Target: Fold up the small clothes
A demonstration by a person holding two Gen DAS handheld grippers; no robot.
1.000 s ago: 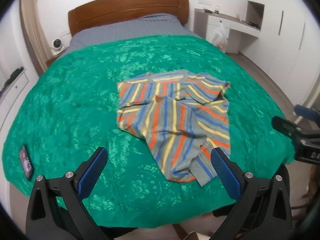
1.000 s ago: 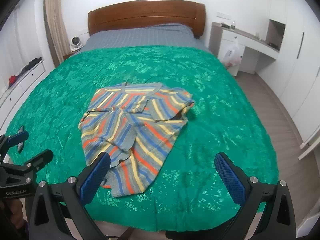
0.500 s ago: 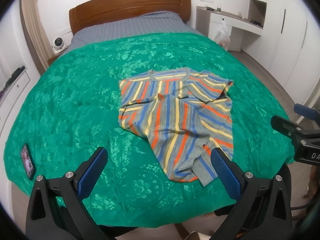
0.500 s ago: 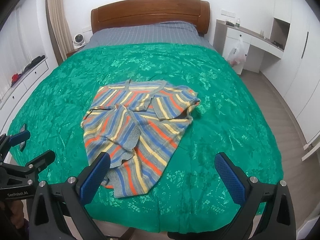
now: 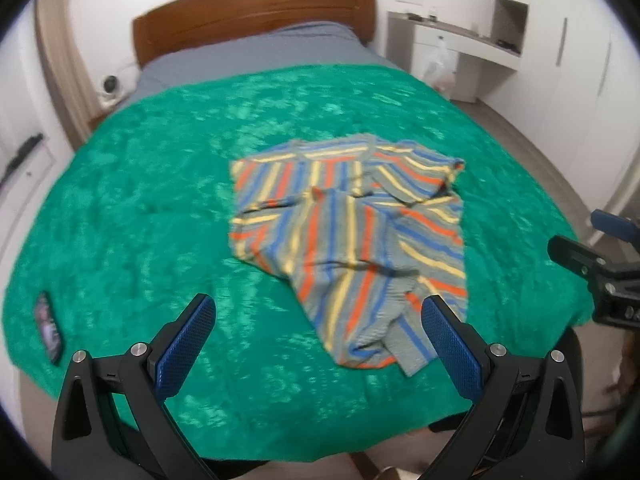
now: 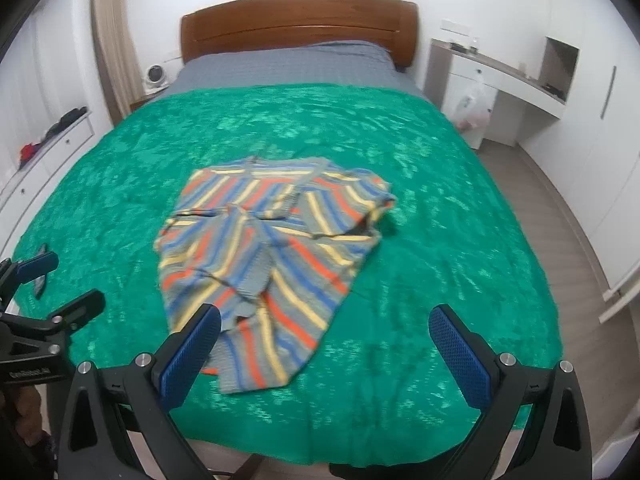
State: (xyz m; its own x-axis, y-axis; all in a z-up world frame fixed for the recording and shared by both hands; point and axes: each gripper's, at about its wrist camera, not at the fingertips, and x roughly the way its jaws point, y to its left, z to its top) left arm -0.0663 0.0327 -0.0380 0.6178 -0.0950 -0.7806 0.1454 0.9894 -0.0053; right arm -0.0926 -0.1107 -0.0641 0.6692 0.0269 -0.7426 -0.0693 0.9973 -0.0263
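Note:
A small striped shirt [image 5: 352,236] in grey, orange, blue and yellow lies crumpled on the green bedspread [image 5: 160,208], its collar at the far end and its hem near the foot edge. My left gripper [image 5: 316,324] hangs open over the near edge of the bed, its right finger just in front of the hem. In the right wrist view the same shirt [image 6: 272,256] lies left of centre, and my right gripper [image 6: 326,334] is open with its left finger over the shirt's near corner. Neither gripper holds anything.
A phone [image 5: 48,330] lies on the bedspread near its left edge. The wooden headboard [image 6: 300,20] stands at the far end. A white desk [image 6: 504,76] and wardrobe doors line the right wall, drawers [image 6: 44,148] the left.
Both grippers have moved forward toward the bed, so the shirt looks larger and closer. Both stay open, and the shirt lies as before.

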